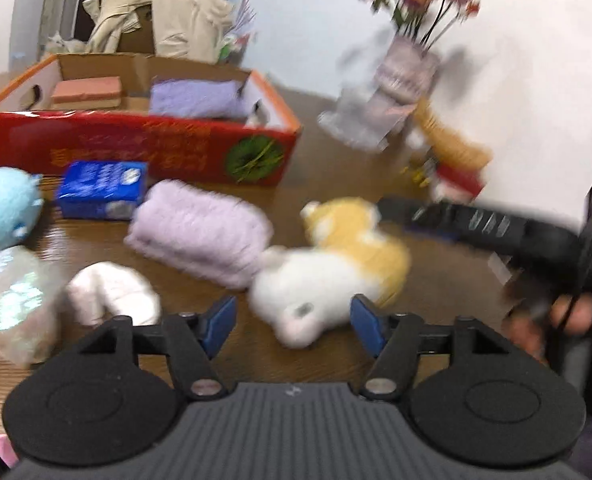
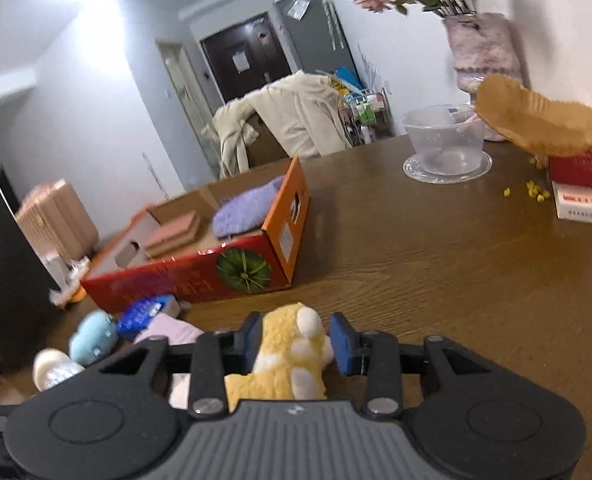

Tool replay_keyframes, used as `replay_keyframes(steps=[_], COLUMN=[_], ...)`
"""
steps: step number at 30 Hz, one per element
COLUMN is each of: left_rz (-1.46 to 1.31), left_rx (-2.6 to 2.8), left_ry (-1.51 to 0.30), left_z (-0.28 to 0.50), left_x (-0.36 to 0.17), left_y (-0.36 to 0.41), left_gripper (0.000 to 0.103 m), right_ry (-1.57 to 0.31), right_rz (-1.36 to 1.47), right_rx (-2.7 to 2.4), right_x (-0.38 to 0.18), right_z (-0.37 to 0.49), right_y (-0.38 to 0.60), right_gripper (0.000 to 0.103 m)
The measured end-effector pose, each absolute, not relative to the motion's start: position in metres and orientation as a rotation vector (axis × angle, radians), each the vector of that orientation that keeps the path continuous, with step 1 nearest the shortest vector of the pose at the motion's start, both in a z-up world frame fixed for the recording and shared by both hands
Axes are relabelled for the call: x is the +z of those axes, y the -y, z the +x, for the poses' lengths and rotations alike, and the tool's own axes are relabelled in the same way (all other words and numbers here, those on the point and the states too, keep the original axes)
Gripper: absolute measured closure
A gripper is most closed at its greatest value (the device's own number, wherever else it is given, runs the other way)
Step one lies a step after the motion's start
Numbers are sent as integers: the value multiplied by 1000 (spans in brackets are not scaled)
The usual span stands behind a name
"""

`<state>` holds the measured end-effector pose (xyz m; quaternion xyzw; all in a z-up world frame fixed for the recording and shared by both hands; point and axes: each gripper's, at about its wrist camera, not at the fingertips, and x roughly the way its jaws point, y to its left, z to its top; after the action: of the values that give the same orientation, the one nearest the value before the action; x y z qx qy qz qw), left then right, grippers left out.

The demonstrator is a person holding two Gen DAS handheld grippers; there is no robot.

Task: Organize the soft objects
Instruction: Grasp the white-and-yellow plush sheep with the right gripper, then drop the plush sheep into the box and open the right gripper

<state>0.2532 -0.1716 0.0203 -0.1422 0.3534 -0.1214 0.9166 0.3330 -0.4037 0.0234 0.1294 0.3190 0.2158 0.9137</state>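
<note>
My right gripper brackets the yellow-and-white plush, which lies on the surface short of the red box; I can't tell whether the pads actually bite. My left gripper hangs open and empty. I judge the fur may slip free mid-lift, or the plush could clip the box wall.

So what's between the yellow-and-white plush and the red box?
Right wrist view: bare wooden table between the plush and the red box; the right gripper brackets the plush.
</note>
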Motion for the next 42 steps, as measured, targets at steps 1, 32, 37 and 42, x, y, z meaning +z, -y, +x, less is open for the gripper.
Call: replay_keyframes(steps=[1, 32, 37, 42], left_rz=[-304, -452, -385, -385], left_rx=[-244, -241, -272, -308], left_ry=[-727, -786, -778, -653], left_z=[257, 449, 440, 397], left_x=[20, 46, 43, 95], left_y=[175, 64, 67, 49], left_gripper=[32, 53, 44, 41], right_ry=[-663, -689, -687, -626], right_rz=[260, 161, 13, 14], right_rx=[454, 387, 248, 230], right_x=[20, 55, 44, 74], right_z=[334, 482, 467, 439], right_y=[403, 261, 245, 245], right_gripper=[55, 76, 79, 78])
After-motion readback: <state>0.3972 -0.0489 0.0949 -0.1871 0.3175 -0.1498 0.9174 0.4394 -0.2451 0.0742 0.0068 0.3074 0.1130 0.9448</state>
